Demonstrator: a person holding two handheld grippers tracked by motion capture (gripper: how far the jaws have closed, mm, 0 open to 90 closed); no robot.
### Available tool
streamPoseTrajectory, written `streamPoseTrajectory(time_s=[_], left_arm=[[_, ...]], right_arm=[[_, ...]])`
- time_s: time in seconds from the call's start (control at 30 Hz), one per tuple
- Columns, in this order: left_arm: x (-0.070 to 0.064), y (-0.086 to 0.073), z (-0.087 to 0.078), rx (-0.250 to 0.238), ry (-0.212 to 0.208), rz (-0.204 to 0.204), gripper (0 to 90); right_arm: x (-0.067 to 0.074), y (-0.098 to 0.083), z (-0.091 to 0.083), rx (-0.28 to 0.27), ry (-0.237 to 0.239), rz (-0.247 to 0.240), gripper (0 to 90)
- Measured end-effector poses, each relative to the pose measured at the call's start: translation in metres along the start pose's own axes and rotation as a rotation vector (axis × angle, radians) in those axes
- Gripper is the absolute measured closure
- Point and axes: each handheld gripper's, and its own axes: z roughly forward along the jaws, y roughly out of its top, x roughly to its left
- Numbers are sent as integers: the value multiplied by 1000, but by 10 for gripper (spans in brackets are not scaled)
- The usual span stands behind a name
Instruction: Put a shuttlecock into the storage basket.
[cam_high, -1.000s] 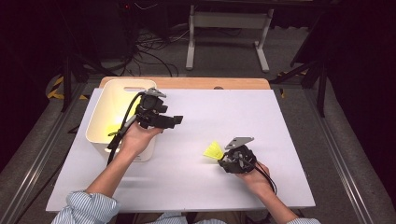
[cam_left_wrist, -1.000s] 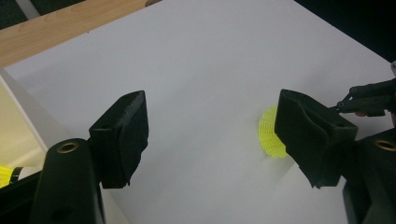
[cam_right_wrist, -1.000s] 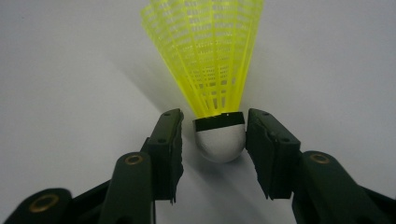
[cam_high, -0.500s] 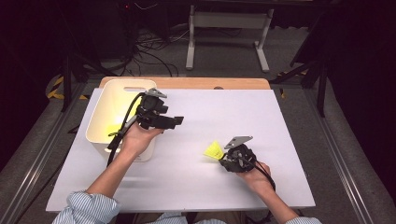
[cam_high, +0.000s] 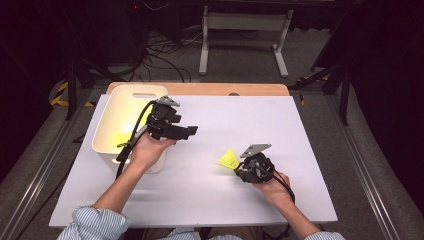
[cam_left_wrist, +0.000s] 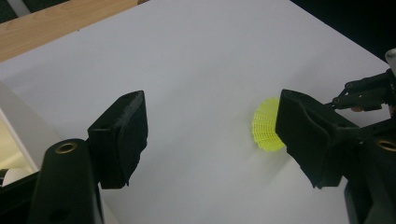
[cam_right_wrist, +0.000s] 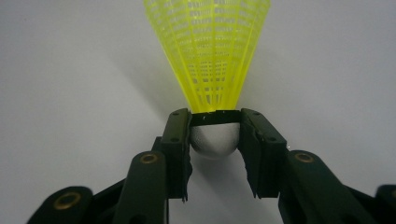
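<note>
A yellow plastic shuttlecock (cam_high: 229, 160) lies on the white table top (cam_high: 250, 115), right of centre. In the right gripper view its netted skirt (cam_right_wrist: 208, 51) points away from me and its white cork sits between the jaws. My right gripper (cam_high: 239, 167) has just been closing and its pads now press on the cork from both sides (cam_right_wrist: 215, 128). My left gripper (cam_high: 192, 131) hovers beside the bin, pointing right, jaws wide apart with nothing between them (cam_left_wrist: 210, 126). It looks toward the shuttlecock (cam_left_wrist: 266, 126).
A white plastic bin (cam_high: 135, 92) stands at the table's back left, with something yellow inside it (cam_high: 120, 137). A wooden strip (cam_high: 200, 89) runs along the far edge. Dark floor, cables and a stand lie beyond.
</note>
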Motion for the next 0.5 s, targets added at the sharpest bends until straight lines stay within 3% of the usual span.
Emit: streamPoseTrajectory(time_s=[0.5], left_arm=[[-5,-2,3,3,-23,10,265]], right_arm=[[-2,20,-17,-51,3,-9,650]])
